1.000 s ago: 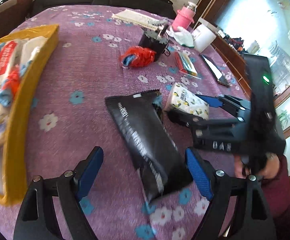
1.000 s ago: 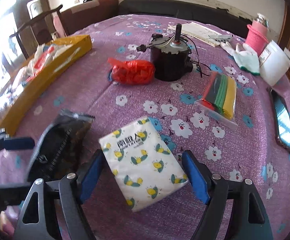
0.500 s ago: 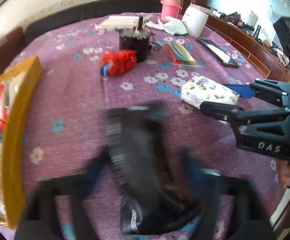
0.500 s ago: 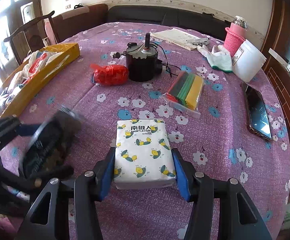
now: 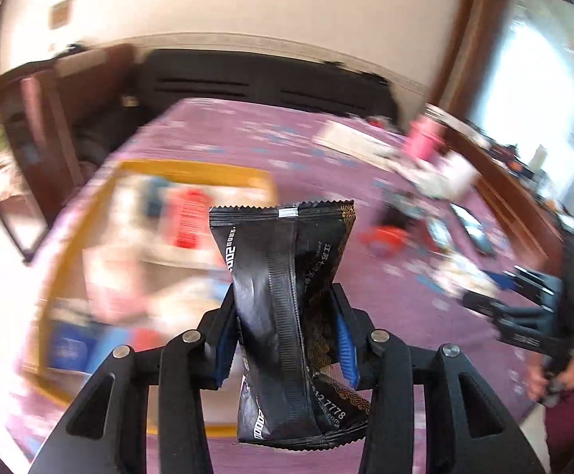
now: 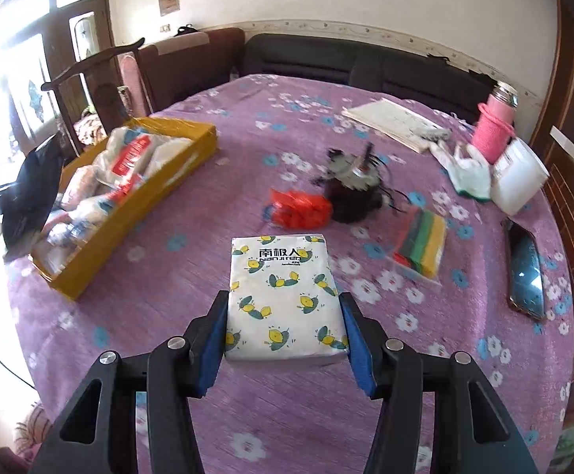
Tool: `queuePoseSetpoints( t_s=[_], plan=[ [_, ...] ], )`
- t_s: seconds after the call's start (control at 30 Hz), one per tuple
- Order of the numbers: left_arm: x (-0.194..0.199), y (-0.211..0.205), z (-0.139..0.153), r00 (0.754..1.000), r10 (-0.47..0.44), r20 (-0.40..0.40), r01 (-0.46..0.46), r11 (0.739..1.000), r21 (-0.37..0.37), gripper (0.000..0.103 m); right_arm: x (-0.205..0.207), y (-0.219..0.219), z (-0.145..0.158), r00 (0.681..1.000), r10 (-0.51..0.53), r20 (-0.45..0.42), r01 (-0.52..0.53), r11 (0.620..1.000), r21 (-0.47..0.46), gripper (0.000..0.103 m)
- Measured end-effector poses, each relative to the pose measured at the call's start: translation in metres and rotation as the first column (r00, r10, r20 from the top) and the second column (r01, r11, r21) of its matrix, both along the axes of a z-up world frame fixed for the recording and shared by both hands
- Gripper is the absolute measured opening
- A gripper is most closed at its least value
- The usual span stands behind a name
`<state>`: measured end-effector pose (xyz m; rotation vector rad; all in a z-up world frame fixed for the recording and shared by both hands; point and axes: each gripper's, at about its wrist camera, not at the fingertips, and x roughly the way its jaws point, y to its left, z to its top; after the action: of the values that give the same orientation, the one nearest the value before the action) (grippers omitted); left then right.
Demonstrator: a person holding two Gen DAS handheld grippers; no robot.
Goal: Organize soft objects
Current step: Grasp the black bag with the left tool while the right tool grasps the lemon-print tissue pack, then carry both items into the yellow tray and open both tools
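1. Both packs have left the desk since the earlier frames, and each pair of jaws has just been closing on its load.
2. Yellow box sits at the desk's left edge, already holding other soft packets: the likely drop-off.
3. Left gripper, jaws narrowed and pinching the black pouch at its waist, carries it up in front of the box.
4. Right gripper, jaws about half open, clamps the tissue pack by its long sides, clear of the desk.
5. Transport step, I'd say; next comes lowering each into the box, then releasing.
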<state>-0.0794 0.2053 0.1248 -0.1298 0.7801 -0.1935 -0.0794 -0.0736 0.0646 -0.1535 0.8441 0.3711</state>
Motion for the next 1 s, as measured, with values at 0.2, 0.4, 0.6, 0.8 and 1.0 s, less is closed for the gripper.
queuePoseSetpoints(
  t_s=[0.2,0.4,0.6,0.8,1.0],
  plan=[
    [0.046,0.082,-0.008,0.989,0.128,-0.077,-0.13,0.991,-0.016,0.041,0.007,0.051,0.019,0.997,0.078,-0.006,-0.078,0.993,0.084,0.058],
    [0.104,0.119,-0.026,0.976,0.176,-0.129,-0.177,0.984,0.008,0.042,0.021,0.105,0.025,0.989,0.149,-0.02,-0.145,0.981,0.128,0.058],
    [0.153,0.128,-0.046,0.965,0.214,-0.154,-0.195,0.972,0.128,0.042,0.041,0.158,0.017,0.977,0.208,-0.052,-0.2,0.97,0.136,0.058],
    [0.169,0.134,-0.055,0.96,0.244,-0.136,-0.202,0.944,0.262,0.063,0.061,0.21,0.006,0.957,0.275,-0.089,-0.262,0.956,0.13,0.058],
    [0.14,0.146,-0.039,0.972,0.214,-0.092,-0.196,0.966,0.17,0.069,0.076,0.259,-0.007,0.941,0.319,-0.109,-0.311,0.947,0.086,0.059]
  ],
)
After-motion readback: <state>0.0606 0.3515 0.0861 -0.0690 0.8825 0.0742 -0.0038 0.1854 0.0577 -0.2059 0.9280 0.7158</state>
